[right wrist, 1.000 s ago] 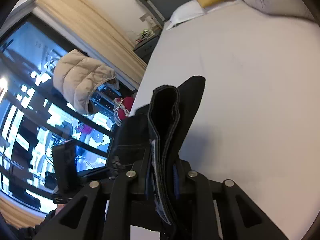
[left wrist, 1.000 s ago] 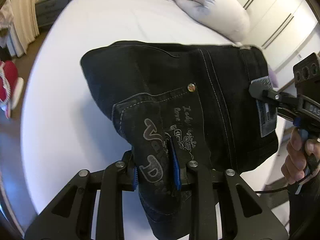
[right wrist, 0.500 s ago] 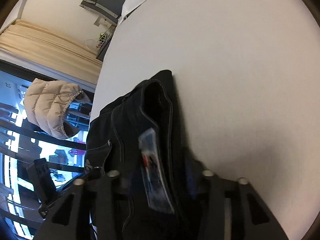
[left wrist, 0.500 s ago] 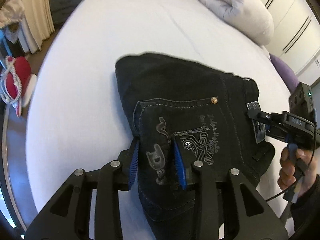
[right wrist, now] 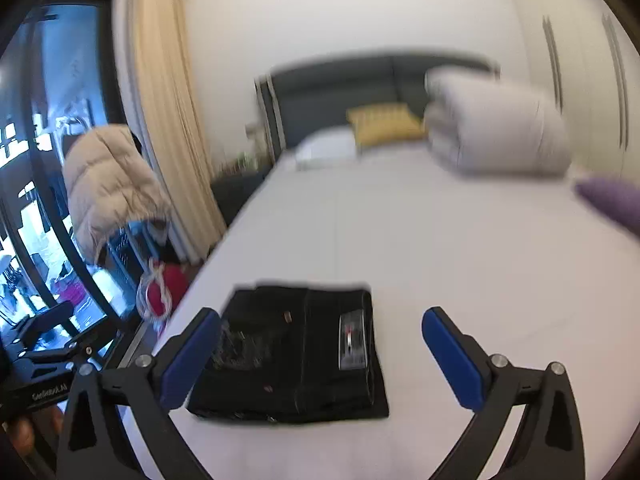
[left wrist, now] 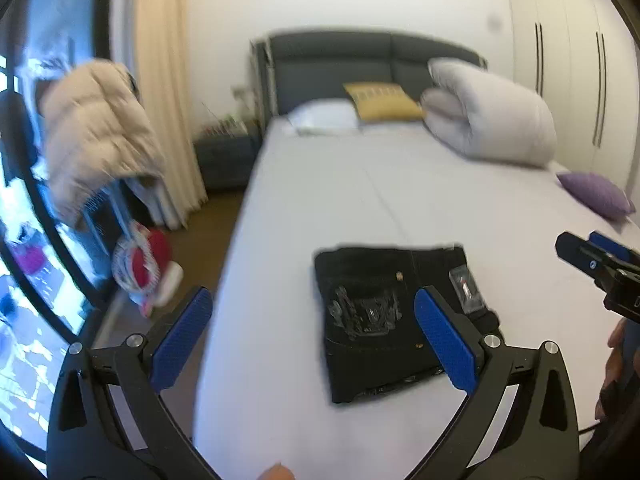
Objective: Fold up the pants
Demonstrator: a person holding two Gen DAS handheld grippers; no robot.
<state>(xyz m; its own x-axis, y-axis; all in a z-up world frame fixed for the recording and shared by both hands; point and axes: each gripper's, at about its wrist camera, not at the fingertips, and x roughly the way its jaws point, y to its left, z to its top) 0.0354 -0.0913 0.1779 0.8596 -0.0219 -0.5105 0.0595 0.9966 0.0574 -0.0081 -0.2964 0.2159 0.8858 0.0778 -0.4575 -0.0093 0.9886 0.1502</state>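
The black jeans [left wrist: 384, 312] lie folded into a compact rectangle on the white bed [left wrist: 360, 200], back pocket and label facing up. They also show in the right wrist view [right wrist: 296, 352]. My left gripper [left wrist: 312, 340] is open and empty, raised and pulled back from the jeans. My right gripper [right wrist: 320, 356] is open and empty, also held back above the bed [right wrist: 460, 248]. The right gripper's body shows at the right edge of the left wrist view [left wrist: 600, 272].
A rolled white duvet [left wrist: 488, 112], a yellow cushion [left wrist: 380, 100] and a white pillow [left wrist: 324, 118] lie by the dark headboard. A purple cushion [left wrist: 596, 194] sits at the bed's right. A beige jacket [left wrist: 96, 136] hangs left; a red bag [left wrist: 144, 260] sits on the floor.
Both grippers let go of the jeans, opened wide and drew back and up. The folded jeans now rest flat on the bed.
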